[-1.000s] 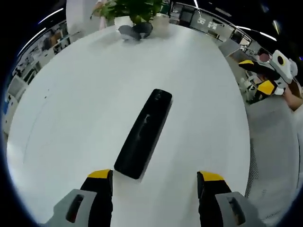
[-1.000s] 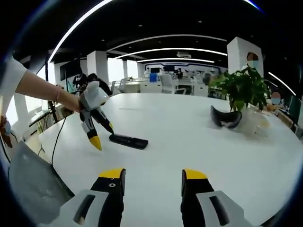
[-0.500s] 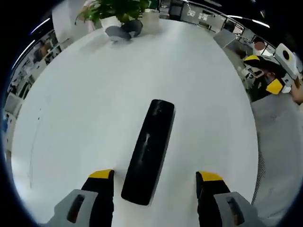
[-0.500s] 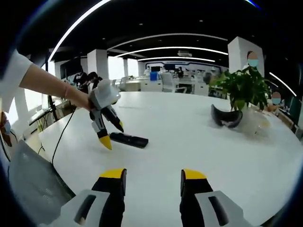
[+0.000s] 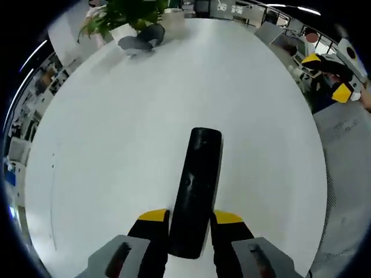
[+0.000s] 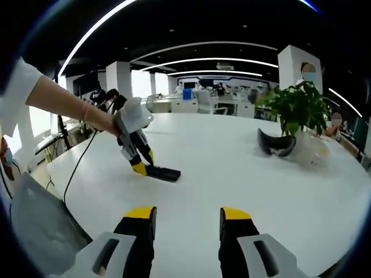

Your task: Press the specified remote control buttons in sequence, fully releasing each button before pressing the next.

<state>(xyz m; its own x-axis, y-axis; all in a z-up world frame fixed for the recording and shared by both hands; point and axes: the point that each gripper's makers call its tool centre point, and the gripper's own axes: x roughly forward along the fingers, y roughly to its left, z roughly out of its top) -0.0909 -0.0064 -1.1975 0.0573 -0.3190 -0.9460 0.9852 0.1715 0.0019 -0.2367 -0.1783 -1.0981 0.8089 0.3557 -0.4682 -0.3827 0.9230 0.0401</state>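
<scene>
A long black remote control (image 5: 200, 168) lies flat on the round white table (image 5: 116, 145). My left gripper (image 5: 190, 217) is shut on the remote's near end, one yellow-tipped jaw pressed to each long side. In the right gripper view the remote (image 6: 165, 172) lies at centre left, and the left gripper (image 6: 139, 166), held by a person's hand, pinches its left end. My right gripper (image 6: 186, 215) hovers open over the table's near edge, well short of the remote, with nothing between its jaws. That right gripper (image 5: 335, 75) also appears at the upper right of the left gripper view.
A potted green plant (image 6: 298, 107) and a black curved headset (image 6: 277, 145) stand at the table's far side, also seen as plant (image 5: 122, 14) and headset (image 5: 139, 39). A grey mesh chair back (image 6: 40, 220) is beside the table edge. A cable hangs off the left edge.
My left gripper has moved forward over the remote's near end and its jaws have come together onto it. The right gripper has stayed still and open.
</scene>
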